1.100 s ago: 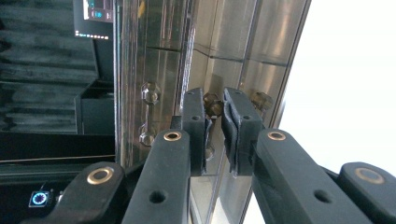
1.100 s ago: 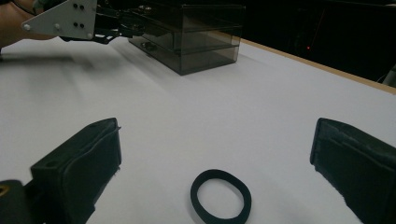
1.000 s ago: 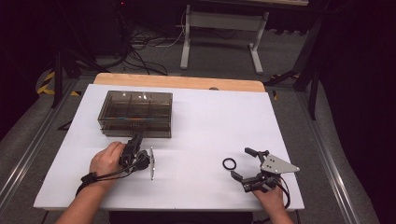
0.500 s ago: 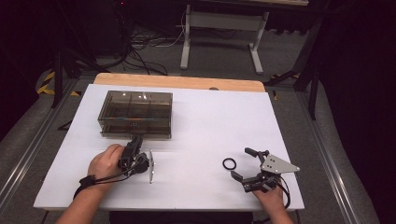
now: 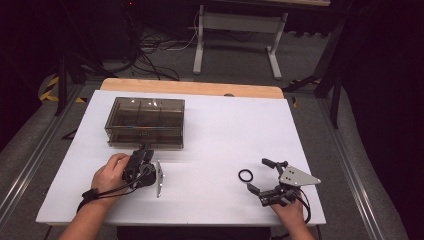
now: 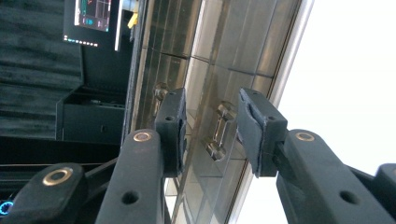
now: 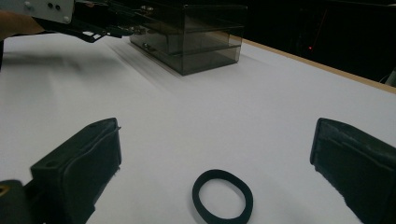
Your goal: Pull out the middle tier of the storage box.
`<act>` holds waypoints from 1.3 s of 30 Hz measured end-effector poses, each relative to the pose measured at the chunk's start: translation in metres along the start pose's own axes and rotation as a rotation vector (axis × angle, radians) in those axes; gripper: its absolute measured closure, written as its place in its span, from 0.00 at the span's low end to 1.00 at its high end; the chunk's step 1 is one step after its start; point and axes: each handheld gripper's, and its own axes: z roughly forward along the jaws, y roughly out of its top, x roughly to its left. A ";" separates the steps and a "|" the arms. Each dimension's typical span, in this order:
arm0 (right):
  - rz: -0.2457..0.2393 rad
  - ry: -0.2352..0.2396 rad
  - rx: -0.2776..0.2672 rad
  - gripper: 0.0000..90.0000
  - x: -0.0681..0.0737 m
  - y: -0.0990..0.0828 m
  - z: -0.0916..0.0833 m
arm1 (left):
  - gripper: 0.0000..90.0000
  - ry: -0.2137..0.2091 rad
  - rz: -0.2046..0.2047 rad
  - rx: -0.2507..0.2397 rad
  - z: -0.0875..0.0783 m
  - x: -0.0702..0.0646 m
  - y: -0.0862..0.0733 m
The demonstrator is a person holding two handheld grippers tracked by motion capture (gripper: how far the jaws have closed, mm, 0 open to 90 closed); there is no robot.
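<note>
L gripper [image 6: 210, 135], rubbery black pads just been opening, straddles but doesn't pinch a small clear handle [image 6: 218, 130] on the smoky acrylic drawer box [image 5: 145, 122] at table's 10 o'clock; R gripper [image 7: 215, 172] wide open, empty, matte black ring [image 7: 222, 193] flat between its pads, 4 o'clock.

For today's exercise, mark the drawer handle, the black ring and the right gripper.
drawer handle [image 6: 218, 132], left gripper view, its clear bar.
black ring [image 7: 222, 195], right gripper view, its near band.
right gripper [image 5: 261, 176], high view, midway between fingertips.

Overhead cam looks forward and down over my whole table [image 5: 220, 130]. My left claw's cam sits rolled sideways, right up against the smoky drawer box [image 6: 224, 60]; my right one's skims low across the tabletop and catches that box [image 7: 196, 37] too.
</note>
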 end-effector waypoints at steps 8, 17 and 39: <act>-0.001 0.001 0.000 0.03 0.000 0.000 0.000 | 0.62 -0.091 -0.080 -0.056 -0.006 0.009 -0.003; -0.001 0.003 0.000 0.03 0.000 0.000 0.000 | 0.51 -0.212 -0.209 -0.142 -0.010 0.023 -0.009; 0.004 0.002 -0.001 0.03 0.000 0.000 0.000 | 0.18 -0.496 -0.610 -0.314 -0.009 0.059 -0.034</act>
